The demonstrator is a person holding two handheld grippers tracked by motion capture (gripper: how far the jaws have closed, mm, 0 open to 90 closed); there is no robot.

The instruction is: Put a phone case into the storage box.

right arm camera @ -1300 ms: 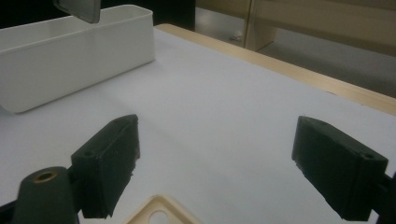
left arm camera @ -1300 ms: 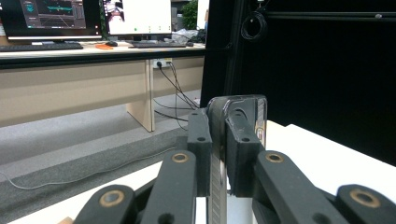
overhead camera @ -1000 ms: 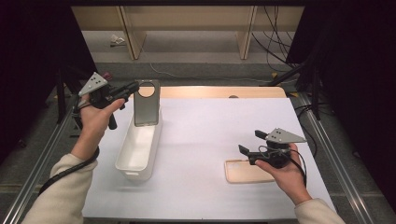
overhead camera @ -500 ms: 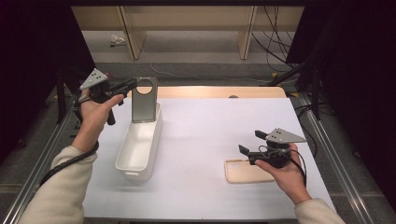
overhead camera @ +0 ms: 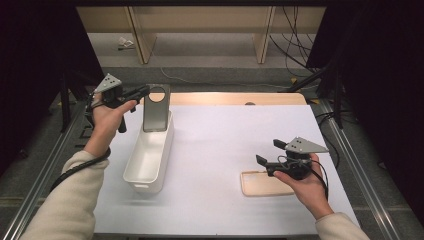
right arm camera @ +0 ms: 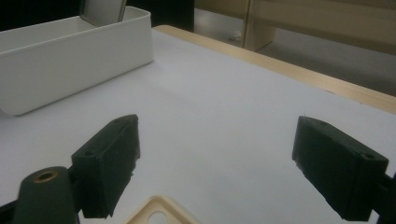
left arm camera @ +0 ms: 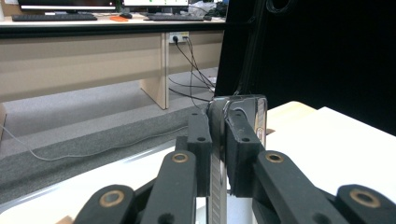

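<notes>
High view: at the table's far left corner, the left gripper is clamped on the top edge of a grey phone case, held upright. Since a second ago the case has sunk a little toward the far end of the white bin, so it looks about to be dropped in. Near the right front edge, the right gripper has stayed put, jaws apart and holding nothing, above a beige case lying flat.
</notes>
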